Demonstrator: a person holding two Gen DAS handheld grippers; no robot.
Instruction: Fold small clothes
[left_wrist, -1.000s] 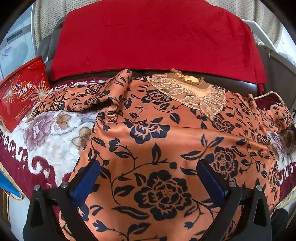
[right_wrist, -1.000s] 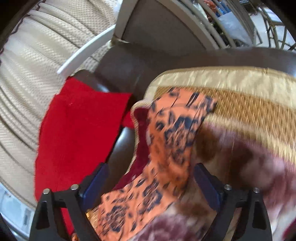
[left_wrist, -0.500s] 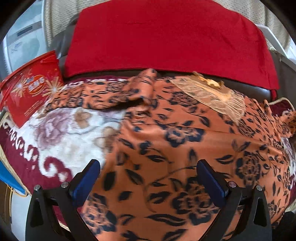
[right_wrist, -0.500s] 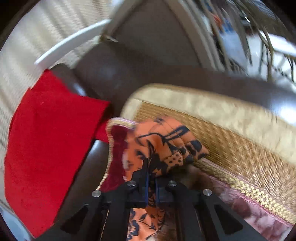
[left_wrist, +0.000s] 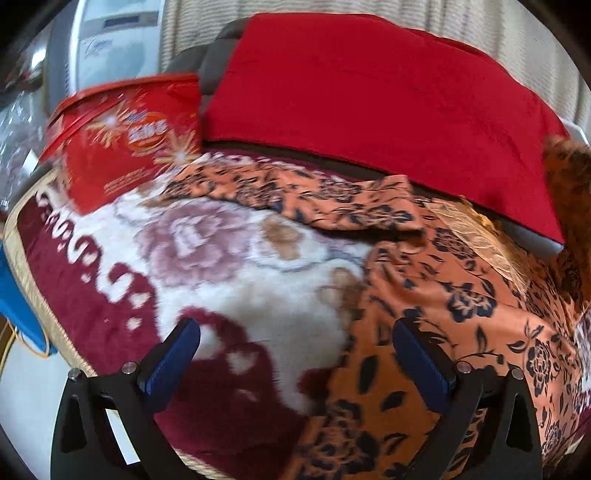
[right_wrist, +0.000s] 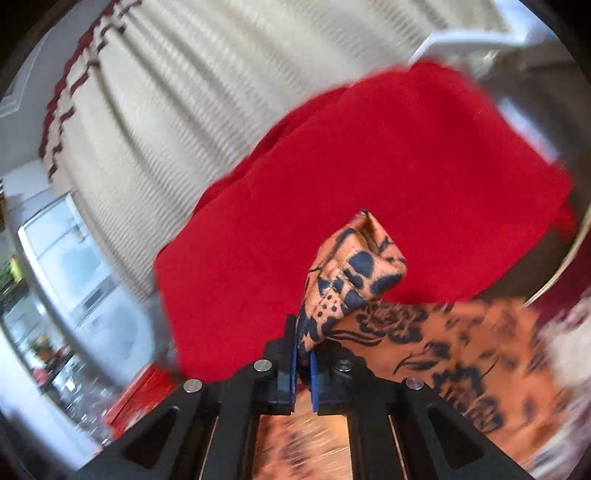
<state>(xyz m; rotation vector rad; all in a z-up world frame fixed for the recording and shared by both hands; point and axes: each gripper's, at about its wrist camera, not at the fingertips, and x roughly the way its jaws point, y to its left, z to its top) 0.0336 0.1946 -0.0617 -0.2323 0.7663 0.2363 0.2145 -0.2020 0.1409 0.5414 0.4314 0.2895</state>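
**Inspector:** Right gripper (right_wrist: 303, 363): the two blue pads are pressed together on a bunched fold of the orange floral garment (right_wrist: 436, 343), which stands up out of the pinch in front of the red cloth (right_wrist: 369, 177). Left gripper (left_wrist: 295, 356): fingers spread wide, nothing between them; it hovers over the near edge of the blanket (left_wrist: 229, 258), its right pad (left_wrist: 421, 363) above the garment's hem and its left pad (left_wrist: 171, 360) above the blanket's maroon border.

**Clerk:** And the setting, largest item first?

**Inspector:** The plush blanket, white with mauve flowers and a maroon and gold border, covers the seat. The red cloth (left_wrist: 369, 92) hangs over the dark backrest behind it. The orange floral garment (left_wrist: 461, 295) lies on the right part of the blanket, one sleeve (left_wrist: 295, 192) stretched to the left along the foot of the backrest, a pale lace collar (left_wrist: 469, 232) near the top. The opposite edge of the garment rises at the far right of the left wrist view. A red printed box (left_wrist: 125, 140) stands at the blanket's far left corner, touching the sleeve's end or just beside it; the blur prevents a finding. A pleated cream curtain (right_wrist: 166, 110) hangs behind.
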